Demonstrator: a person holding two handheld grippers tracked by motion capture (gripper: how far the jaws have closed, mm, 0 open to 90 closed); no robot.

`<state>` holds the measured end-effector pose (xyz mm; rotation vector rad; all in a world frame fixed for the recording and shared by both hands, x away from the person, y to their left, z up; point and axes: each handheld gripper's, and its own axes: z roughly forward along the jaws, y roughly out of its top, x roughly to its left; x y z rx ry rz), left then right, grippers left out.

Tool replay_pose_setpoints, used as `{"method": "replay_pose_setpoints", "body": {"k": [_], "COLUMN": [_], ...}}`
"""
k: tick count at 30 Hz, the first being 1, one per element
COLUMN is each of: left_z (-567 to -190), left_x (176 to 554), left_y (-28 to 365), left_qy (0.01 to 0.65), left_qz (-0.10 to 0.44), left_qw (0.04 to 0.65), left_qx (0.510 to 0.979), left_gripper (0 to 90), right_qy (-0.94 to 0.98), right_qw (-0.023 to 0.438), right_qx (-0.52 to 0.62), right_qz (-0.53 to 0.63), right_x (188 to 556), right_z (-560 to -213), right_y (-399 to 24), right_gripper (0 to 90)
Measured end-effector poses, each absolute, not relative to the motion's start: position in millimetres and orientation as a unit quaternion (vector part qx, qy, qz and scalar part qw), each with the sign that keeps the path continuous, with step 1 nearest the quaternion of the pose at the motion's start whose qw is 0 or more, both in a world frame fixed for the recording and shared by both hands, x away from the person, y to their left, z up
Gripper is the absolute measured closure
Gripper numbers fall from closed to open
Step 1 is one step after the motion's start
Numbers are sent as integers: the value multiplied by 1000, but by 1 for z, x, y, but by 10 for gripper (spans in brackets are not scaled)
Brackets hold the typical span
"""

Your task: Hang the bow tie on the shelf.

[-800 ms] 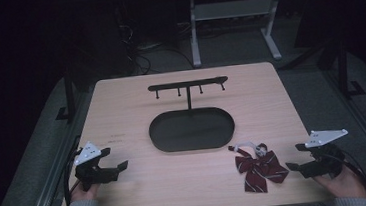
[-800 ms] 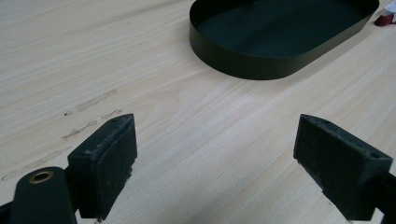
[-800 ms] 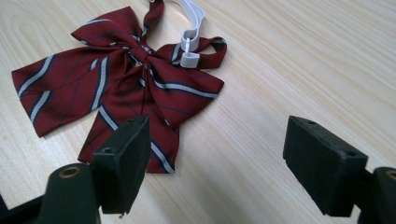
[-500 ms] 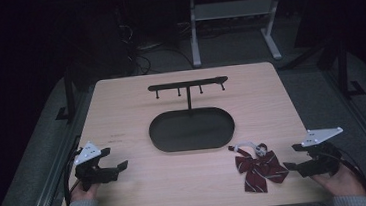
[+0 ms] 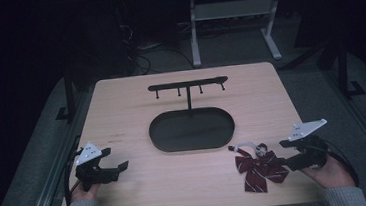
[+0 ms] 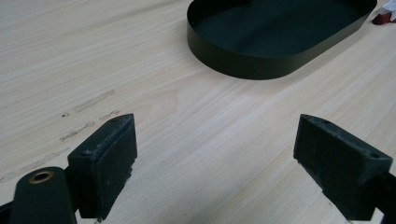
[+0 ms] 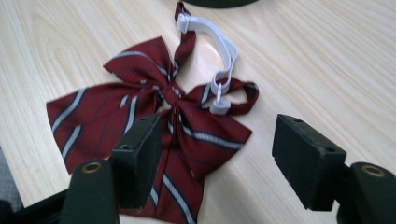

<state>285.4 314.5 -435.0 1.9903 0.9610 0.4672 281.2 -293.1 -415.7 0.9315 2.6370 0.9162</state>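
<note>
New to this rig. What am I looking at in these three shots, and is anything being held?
No robot here: a person holds a two-jaw hand gripper in each hand at a wooden table. The wide shot comes from a fixed camera above, with the left gripper and right gripper near the bottom. The other two pictures come from cameras riding on each gripper, looking along its black jaws. On the table stand a black oval tray with a hook rack rising from it, and a dark red striped bow tie with a white strap. Both grippers are open; the right one's jaws straddle part of the bow tie without gripping it. Nothing is held.
</note>
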Motion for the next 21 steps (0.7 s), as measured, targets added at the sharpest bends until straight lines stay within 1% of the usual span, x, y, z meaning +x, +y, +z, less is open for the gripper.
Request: {"method": "replay_pose_setpoints", "body": {"k": [5, 17, 21], "left_z": [-435, -435, -436], "left_x": [285, 286, 286], "left_y": [314, 315, 314], "left_qy": [385, 386, 387], "left_qz": [187, 188, 187], "left_qw": [427, 426, 429], "left_qx": [797, 797, 795], "left_gripper": [130, 131, 130], "right_qy": [894, 901, 904], "right_qw": [92, 84, 75], "right_qx": [308, 294, 292], "right_qz": [312, 307, 304], "right_x": [289, 303, 309], "right_z": [-416, -415, -415], "right_y": [-284, -271, -266], "right_gripper": [350, 369, 391]}}
